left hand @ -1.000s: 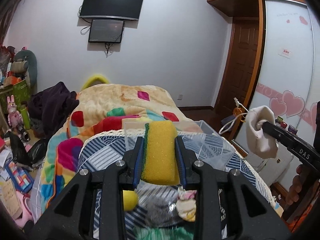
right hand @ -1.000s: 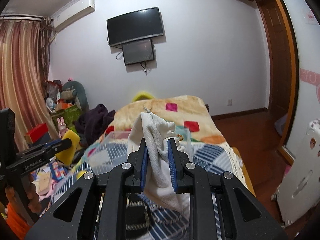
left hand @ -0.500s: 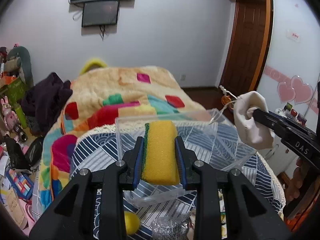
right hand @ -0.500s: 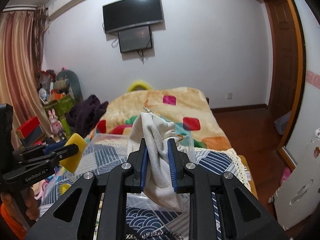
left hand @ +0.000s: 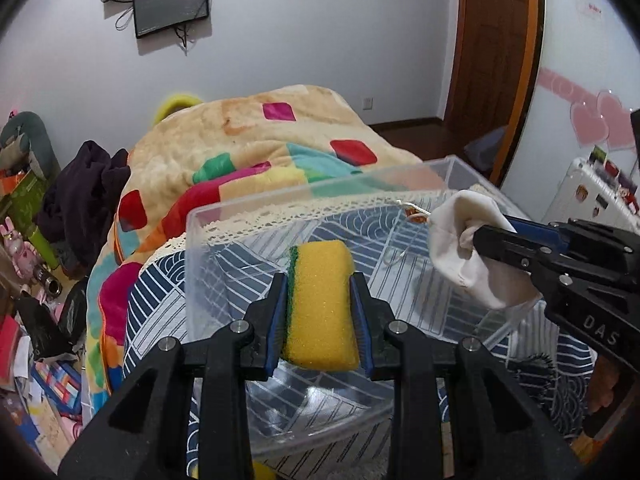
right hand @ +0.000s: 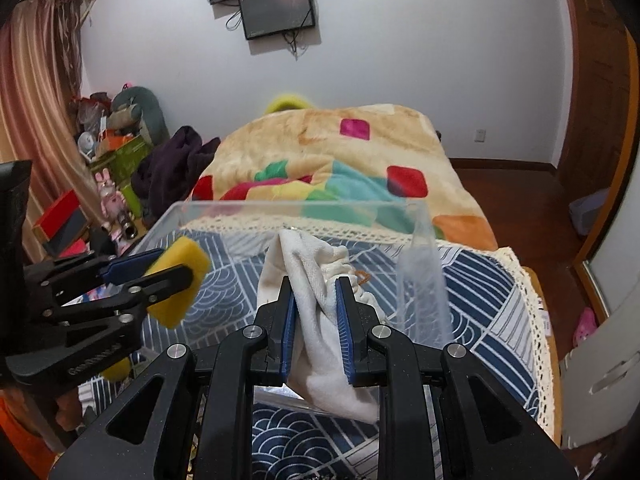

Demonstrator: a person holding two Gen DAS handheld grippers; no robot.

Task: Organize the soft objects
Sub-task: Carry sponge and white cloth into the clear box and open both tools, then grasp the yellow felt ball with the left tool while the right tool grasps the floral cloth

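My left gripper (left hand: 322, 280) is shut on a yellow sponge (left hand: 322, 308) with a green scouring side and holds it over the clear plastic bin (left hand: 280, 196). It also shows at the left of the right wrist view (right hand: 176, 264). My right gripper (right hand: 316, 284) is shut on a white cloth pouch (right hand: 316, 268) with a drawstring and holds it over the same bin (right hand: 420, 272). The pouch also shows at the right of the left wrist view (left hand: 464, 240).
The bin stands on a blue and white patterned cloth (right hand: 480, 300) with a lace edge. A bed with a colourful blanket (right hand: 340, 160) lies beyond. A yellow ball (right hand: 118, 368) lies below the left gripper. Clutter (left hand: 24, 240) fills the floor at left.
Both grippers have moved forward and down over the clear bin, each still holding its object. The bin now fills the middle of both views.
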